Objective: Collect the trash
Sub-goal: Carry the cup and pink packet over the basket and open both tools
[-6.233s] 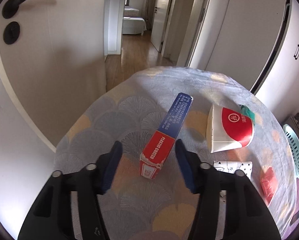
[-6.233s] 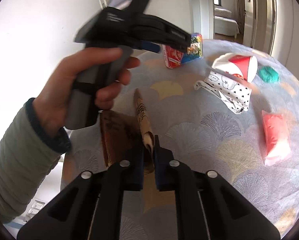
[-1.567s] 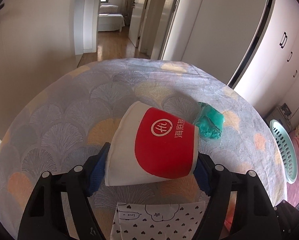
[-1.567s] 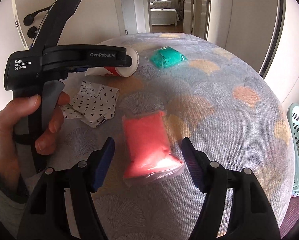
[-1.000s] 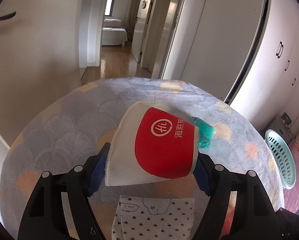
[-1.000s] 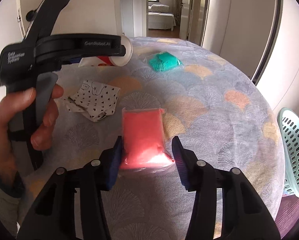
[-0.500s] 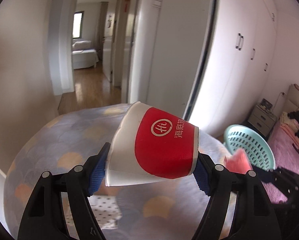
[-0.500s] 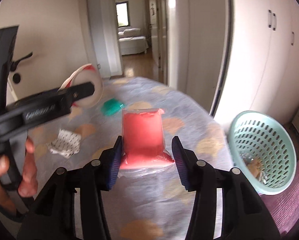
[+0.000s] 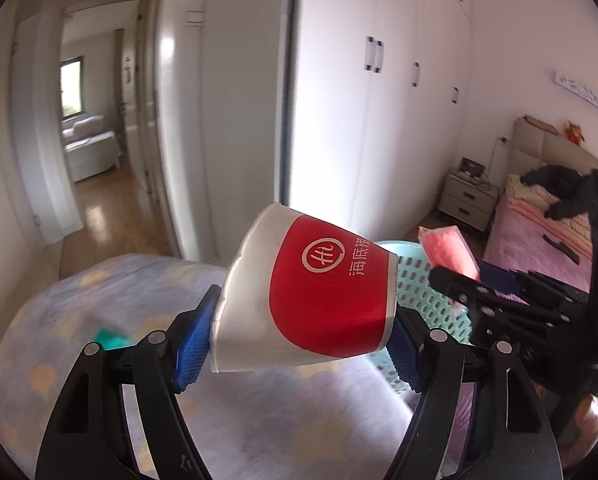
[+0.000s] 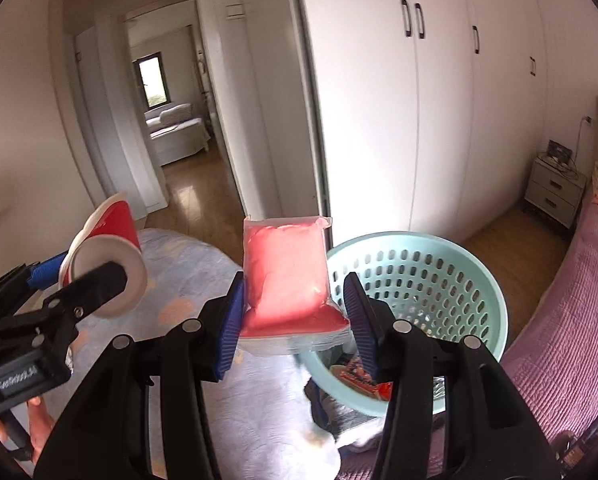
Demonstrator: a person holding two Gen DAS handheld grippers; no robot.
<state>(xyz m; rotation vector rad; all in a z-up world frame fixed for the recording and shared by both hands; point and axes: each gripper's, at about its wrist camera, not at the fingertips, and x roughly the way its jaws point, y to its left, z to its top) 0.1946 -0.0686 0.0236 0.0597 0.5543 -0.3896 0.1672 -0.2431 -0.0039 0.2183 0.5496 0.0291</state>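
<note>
The left tool [image 9: 299, 344] pinches a red-and-white paper cup [image 9: 311, 300] sideways, held in the air above the tabletop [image 9: 99, 320]. The right tool [image 10: 295, 320] grips a pink plastic pouch [image 10: 287, 276] by its lower end, just short of the mint laundry-style basket [image 10: 451, 272], which already holds wrappers. Released here, the pouch could likely clip the rim and fall outside; the squashed cup may slip from its pads.

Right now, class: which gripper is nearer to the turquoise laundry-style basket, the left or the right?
Right. The right gripper, holding the pink pouch, sits at the basket rim; the left gripper, holding the paper cup, is farther back over the table.
</note>
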